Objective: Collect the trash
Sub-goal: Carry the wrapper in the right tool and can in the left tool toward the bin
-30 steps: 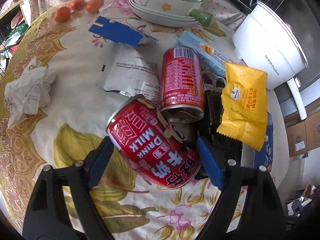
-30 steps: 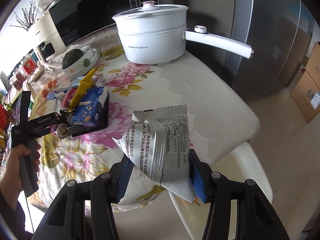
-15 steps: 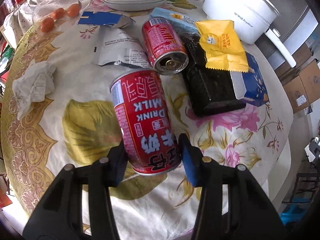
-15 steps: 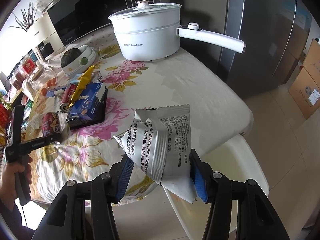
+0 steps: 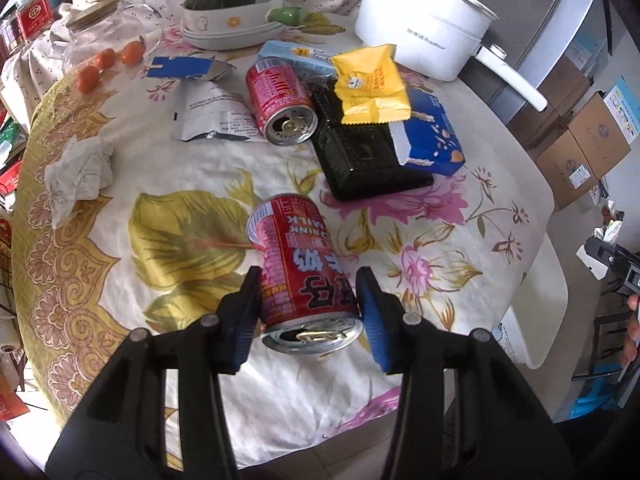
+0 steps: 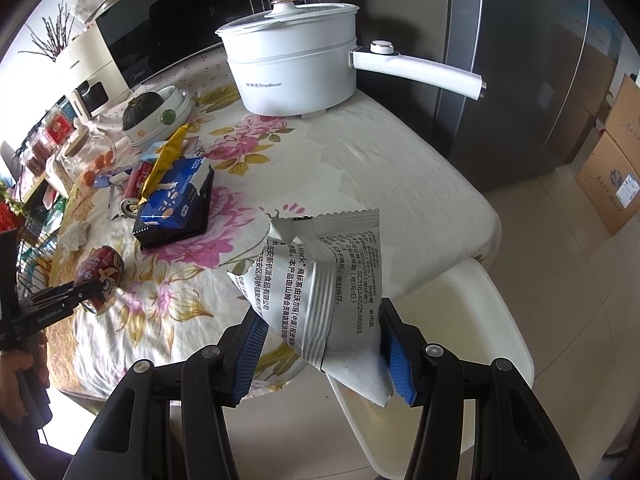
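The left gripper (image 5: 308, 312) had just been closing, and its blue fingers (image 5: 376, 320) pressed both sides of a red milk-drink can (image 5: 300, 272), opened top toward the camera, held above the flowered cloth near the counter's (image 5: 500, 184) front edge. The left wrist view alone gave the litter behind it in plan: a second red can (image 5: 280, 102) on its side, a torn silver wrapper (image 5: 212, 114) touching it, a black tray (image 5: 368, 156) with a yellow packet (image 5: 370, 84) and a blue box (image 5: 430, 136) lying on it, a crumpled tissue (image 5: 78, 168) toward the counter's left edge, and a blue flattened carton (image 5: 182, 67) beyond the wrapper. A white pot (image 5: 424, 28) stood at the far right corner.

The right wrist view showed what that one could not: the right gripper (image 6: 324, 352) held out past the counter's near corner, over a white chair seat (image 6: 460, 320) (the floor tiles showing beyond), its fingers (image 6: 250, 344) clamped on a grey printed wrapper (image 6: 324, 292) torn open at the top. From there the left gripper (image 6: 86, 294) appeared side-on at the counter's left edge with the can (image 6: 102, 270) in it, a hand (image 6: 22, 372) gripping its handle. The pot's (image 6: 292, 68) long handle (image 6: 416, 70) pointed off the counter's right edge.
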Available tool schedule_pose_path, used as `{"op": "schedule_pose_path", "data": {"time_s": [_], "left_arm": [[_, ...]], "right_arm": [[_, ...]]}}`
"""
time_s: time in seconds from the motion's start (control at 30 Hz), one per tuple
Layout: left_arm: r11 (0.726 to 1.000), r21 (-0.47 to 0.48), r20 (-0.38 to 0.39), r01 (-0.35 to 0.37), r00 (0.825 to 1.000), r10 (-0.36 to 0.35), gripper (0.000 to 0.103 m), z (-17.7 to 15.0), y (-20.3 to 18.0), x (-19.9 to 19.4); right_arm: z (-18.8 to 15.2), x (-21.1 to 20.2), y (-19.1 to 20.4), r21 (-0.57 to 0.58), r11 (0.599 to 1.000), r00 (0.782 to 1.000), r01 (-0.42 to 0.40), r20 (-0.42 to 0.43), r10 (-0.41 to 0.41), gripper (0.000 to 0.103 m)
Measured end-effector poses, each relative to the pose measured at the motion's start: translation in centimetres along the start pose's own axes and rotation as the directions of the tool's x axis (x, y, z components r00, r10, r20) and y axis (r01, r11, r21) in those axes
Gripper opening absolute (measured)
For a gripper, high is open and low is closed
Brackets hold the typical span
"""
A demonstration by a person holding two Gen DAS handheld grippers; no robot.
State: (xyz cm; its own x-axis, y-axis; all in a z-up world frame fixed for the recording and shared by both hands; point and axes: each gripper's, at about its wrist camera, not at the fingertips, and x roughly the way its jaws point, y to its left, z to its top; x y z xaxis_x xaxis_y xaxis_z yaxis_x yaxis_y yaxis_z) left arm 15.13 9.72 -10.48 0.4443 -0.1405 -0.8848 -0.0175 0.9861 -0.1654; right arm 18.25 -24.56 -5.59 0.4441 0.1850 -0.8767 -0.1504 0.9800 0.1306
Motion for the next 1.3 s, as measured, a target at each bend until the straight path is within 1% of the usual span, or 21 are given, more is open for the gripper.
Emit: {"op": "schedule_pose_path", "data": {"time_s": [0.13, 0.23, 0.3, 0.4, 0.5, 0.63, 0.73, 0.8, 0.9, 0.97, 1.03, 1.13, 1.3], "left_arm": [[0.998, 0.052, 0.024, 0.019, 1.0, -0.02, 0.049, -0.3, -1.8, -0.9], [0.997, 0.077, 0.029, 0.01, 1.0, -0.012, 0.049, -0.3, -2.8, -0.8], [0.996, 0.087, 0.018, 0.001, 1.0, -0.003, 0.049, -0.3, -3.2, -0.4], [0.995, 0.103, -0.043, -0.003, 0.999, 0.008, 0.049, -0.7, -3.5, 0.5], [0.994, 0.107, -0.111, -0.021, 0.993, 0.033, 0.048, -1.5, -3.4, 1.8], [0.993, 0.116, -0.14, -0.021, 0.99, 0.037, 0.048, -1.9, -3.2, 2.4], [0.995, 0.099, -0.164, -0.011, 0.986, 0.027, 0.048, -2.1, -2.7, 3.2], [0.996, 0.084, -0.154, 0.001, 0.988, 0.012, 0.048, -1.9, -2.5, 3.1], [0.994, 0.105, -0.139, 0.0, 0.99, 0.014, 0.048, -1.9, -2.6, 3.2], [0.995, 0.104, -0.131, 0.0, 0.991, 0.013, 0.048, -1.8, -2.8, 3.1], [0.995, 0.095, -0.125, 0.018, 0.992, -0.005, 0.048, -1.8, -3.0, 2.9], [0.994, 0.104, -0.107, 0.036, 0.994, -0.025, 0.048, -1.7, -3.8, 2.3], [0.986, 0.154, -0.081, 0.062, 0.995, -0.05, 0.047, -1.4, -6.4, 1.8]], "right_arm": [[-0.5, -0.2, -0.6, 0.003, 1.0, 1.0, 0.01, -0.005, -0.01, 0.057], [-1.0, -0.3, -1.5, 0.021, 1.0, 1.0, 0.017, -0.009, -0.017, 0.057], [-1.4, -0.4, -2.0, 0.027, 0.999, 1.0, 0.024, -0.015, -0.024, 0.057], [-2.3, -0.4, -2.7, 0.028, 0.999, 0.999, 0.041, -0.025, -0.041, 0.057], [-3.0, -0.4, -3.3, 0.024, 0.998, 0.998, 0.056, -0.033, -0.055, 0.057], [-3.5, -0.3, -4.0, 0.023, 0.997, 0.997, 0.071, -0.043, -0.07, 0.057], [-3.5, -0.3, -4.2, 0.029, 0.997, 0.996, 0.073, -0.045, -0.072, 0.057], [-3.5, -0.3, -4.1, 0.031, 0.997, 0.997, 0.071, -0.046, -0.069, 0.057], [-3.4, -0.2, -3.5, 0.02, 0.998, 0.997, 0.065, -0.049, -0.064, 0.057], [-3.4, -0.1, -3.2, 0.014, 0.998, 0.997, 0.062, -0.052, -0.061, 0.057], [-3.4, 0.0, -3.0, 0.011, 0.998, 0.997, 0.06, -0.054, -0.06, 0.057], [-3.3, 0.0, -3.0, 0.009, 0.998, 0.997, 0.058, -0.054, -0.058, 0.057], [-3.4, -0.2, -3.8, 0.029, 0.998, 0.997, 0.061, -0.055, -0.059, 0.057]]}}
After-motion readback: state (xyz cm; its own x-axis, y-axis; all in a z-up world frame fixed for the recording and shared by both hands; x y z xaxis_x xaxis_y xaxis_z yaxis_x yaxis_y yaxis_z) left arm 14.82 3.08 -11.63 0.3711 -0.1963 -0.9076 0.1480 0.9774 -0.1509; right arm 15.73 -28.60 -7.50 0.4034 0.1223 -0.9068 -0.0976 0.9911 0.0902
